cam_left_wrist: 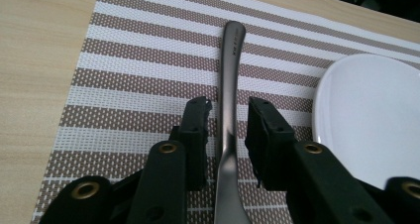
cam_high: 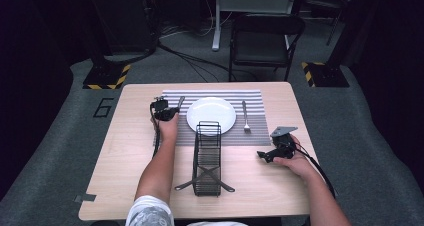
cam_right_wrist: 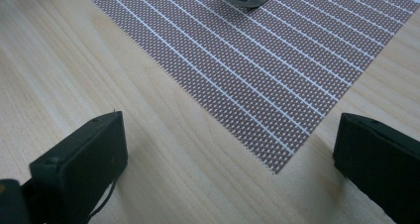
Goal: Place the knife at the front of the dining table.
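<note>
left gripper (cam_left_wrist: pixel 228 115) jaws seemingly slightly parted, right gripper (cam_right_wrist: pixel 233 154) jaws wide apart

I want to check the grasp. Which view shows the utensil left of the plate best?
The left gripper view: the utensil's handle runs up between that gripper's jaws. The high view shows it small; the right gripper view shows a fork tip instead.

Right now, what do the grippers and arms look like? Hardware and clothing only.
Both are black two-jaw units. The left gripper has blocky black jaws with brass-ringed holes in its links. The right gripper carries a grey three-cornered plate on top and trails a black cable along the forearm. Forearms are bare; a white patterned short sleeve shows on the left arm.
</note>
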`<state>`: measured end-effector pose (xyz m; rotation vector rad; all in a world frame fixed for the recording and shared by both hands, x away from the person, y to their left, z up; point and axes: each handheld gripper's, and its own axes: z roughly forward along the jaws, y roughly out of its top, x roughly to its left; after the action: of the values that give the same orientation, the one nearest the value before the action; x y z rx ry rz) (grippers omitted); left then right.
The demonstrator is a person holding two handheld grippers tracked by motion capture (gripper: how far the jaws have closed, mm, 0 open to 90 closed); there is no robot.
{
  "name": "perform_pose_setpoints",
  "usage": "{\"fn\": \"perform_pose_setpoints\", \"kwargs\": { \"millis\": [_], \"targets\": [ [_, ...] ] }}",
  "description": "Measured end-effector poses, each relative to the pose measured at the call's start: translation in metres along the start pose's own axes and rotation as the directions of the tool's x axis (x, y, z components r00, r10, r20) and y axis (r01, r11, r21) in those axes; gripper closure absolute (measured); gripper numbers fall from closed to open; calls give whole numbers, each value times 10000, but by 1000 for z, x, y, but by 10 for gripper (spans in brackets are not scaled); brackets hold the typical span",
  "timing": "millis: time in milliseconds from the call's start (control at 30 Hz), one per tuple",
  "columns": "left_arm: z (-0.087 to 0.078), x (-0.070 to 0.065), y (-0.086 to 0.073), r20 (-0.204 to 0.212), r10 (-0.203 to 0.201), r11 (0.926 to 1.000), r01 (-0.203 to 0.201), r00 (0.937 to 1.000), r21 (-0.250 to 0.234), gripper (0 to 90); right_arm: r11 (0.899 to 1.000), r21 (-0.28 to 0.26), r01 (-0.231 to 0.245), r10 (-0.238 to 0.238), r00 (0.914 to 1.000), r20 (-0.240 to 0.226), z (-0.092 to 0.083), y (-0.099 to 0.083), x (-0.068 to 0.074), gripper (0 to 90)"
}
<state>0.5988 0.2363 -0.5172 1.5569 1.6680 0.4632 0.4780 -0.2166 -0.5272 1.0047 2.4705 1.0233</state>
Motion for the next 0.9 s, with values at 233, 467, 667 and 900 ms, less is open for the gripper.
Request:
{"fn": "perform_pose_setpoints", "kwargs": {
  "millis": [233,467,667,900],
  "targets": [
    [-18,7,3,329,-4,10000,6,9995,-56,565,10000,0,-5,5,10000,-2,0,0,0,0],
    [-42,9,9,519,194,9992,-175,9985,-369,529,10000,-22,-6,6,10000,9,0,0,0,0],
    [-67,12,11,830,650,9968,-609,9944,-513,513,10000,-22,3,-3,10000,9,0,0,0,0],
    [-97,20,8,1178,1033,9934,-965,9877,-619,503,10000,-13,0,0,10000,-1,0,0,0,0]
  ]
}}
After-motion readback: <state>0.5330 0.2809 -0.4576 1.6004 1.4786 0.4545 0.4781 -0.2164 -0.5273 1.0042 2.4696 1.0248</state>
